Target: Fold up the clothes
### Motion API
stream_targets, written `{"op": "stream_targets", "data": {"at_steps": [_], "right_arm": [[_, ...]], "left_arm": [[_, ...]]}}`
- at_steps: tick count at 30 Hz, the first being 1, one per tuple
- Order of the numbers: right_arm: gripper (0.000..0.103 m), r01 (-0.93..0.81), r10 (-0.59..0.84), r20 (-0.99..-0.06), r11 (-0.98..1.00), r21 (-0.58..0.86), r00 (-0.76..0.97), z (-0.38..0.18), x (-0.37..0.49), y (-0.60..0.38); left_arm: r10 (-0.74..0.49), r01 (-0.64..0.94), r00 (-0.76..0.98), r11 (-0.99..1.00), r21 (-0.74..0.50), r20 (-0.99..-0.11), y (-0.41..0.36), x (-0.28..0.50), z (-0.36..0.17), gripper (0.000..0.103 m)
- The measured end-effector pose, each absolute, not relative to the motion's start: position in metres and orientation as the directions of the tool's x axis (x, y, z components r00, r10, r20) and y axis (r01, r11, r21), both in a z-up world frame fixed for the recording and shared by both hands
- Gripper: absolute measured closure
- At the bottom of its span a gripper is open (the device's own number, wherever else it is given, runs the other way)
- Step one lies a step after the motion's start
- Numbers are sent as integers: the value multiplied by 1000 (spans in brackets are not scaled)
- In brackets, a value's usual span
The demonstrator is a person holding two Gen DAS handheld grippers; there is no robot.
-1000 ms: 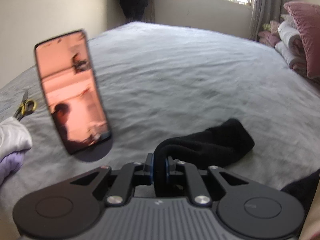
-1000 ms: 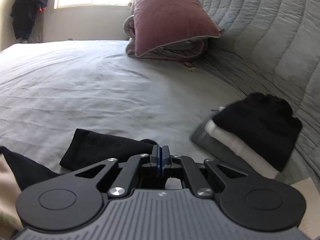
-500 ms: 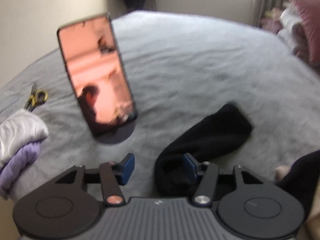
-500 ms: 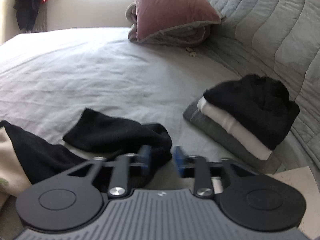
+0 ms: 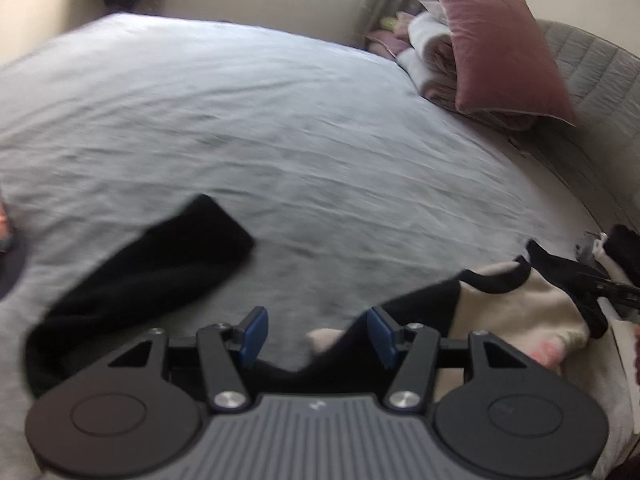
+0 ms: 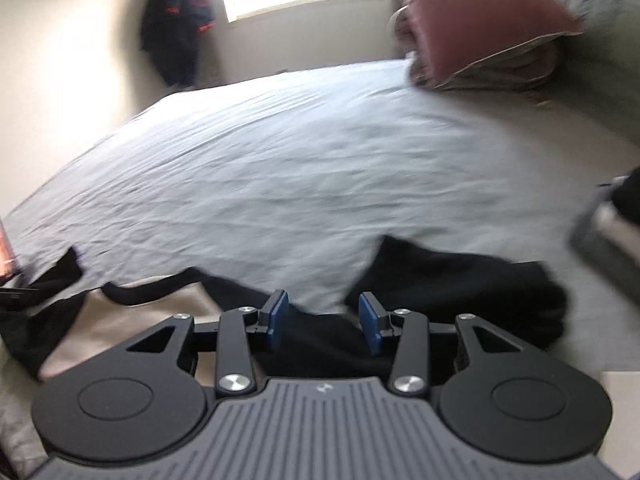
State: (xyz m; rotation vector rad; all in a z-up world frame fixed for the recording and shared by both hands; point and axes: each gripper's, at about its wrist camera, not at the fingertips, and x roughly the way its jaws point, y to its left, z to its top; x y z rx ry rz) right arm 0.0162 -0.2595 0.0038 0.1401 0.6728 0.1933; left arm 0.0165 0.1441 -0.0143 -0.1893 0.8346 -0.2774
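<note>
Left tool now parted, black sock released onto bed, right tool likewise parted, empty.

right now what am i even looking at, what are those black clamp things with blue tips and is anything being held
Those are two handheld grippers; a person carries one in each hand, with no robot arm involved. Each has a wide-angle camera looking forward along its two fingers, so each picture shows one tool from behind.

One picture comes from the left gripper, the other from the right gripper. The blue parts are the finger pads.

Both look over a bed with a grey sheet. A folded black sock lies on it, beside a cream and black garment. A pink pillow sits at the head of the bed.

Nothing is held: both grippers stand open, their pads pressing on nothing, though dark cloth lies beneath them.
</note>
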Motion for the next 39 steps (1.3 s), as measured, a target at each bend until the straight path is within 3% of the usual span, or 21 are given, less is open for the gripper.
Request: {"op": "stream_targets", "data": {"at_steps": [8, 10, 11, 12, 17, 23, 26, 31, 34, 35, 36, 37, 39], "right_arm": [[59, -181, 290, -651, 956, 230, 702, -20, 41, -230], [60, -192, 313, -653, 949, 252, 690, -24, 42, -228], [70, -204, 325, -653, 945, 257, 683, -25, 43, -226], [88, -223, 336, -651, 941, 253, 681, -24, 41, -223], [97, -298, 329, -611, 942, 156, 720, -8, 18, -212], [101, -325, 356, -565, 932, 160, 744, 9, -17, -228], [101, -333, 357, -574, 931, 153, 737, 9, -30, -236], [101, -369, 349, -666, 922, 118, 659, -13, -37, -231], [101, -387, 330, -694, 918, 79, 640, -21, -39, -224], [97, -391, 334, -689, 917, 79, 643, -19, -39, -224], [91, -390, 341, -680, 917, 87, 649, -15, -38, -226], [91, -386, 350, -667, 917, 100, 657, -11, -37, -229], [89, -369, 363, -640, 920, 132, 677, -4, -33, -236]], "left_arm": [[-330, 159, 589, 942, -295, -737, 119, 32, -37, 51], [-321, 176, 600, 946, -271, -732, 116, 29, -35, 63], [-324, 191, 612, 946, -263, -721, 116, 25, -32, 69], [-329, 207, 626, 944, -255, -708, 117, 20, -28, 81], [-393, 329, 674, 918, -222, -625, 121, -9, -13, 99], [-524, 516, 628, 834, -197, -575, 126, -46, -9, 99], [-539, 563, 586, 808, -174, -605, 123, -58, -15, 99], [-486, 590, 524, 799, -114, -699, 117, -60, -34, 100], [-508, 587, 523, 797, -142, -685, 120, -60, -24, 97], [-523, 585, 533, 796, -157, -665, 123, -60, -18, 95], [-534, 580, 544, 796, -170, -647, 127, -59, -14, 84], [-543, 569, 560, 801, -185, -626, 131, -58, -8, 67], [-537, 535, 594, 820, -204, -599, 135, -52, -2, 55]]}}
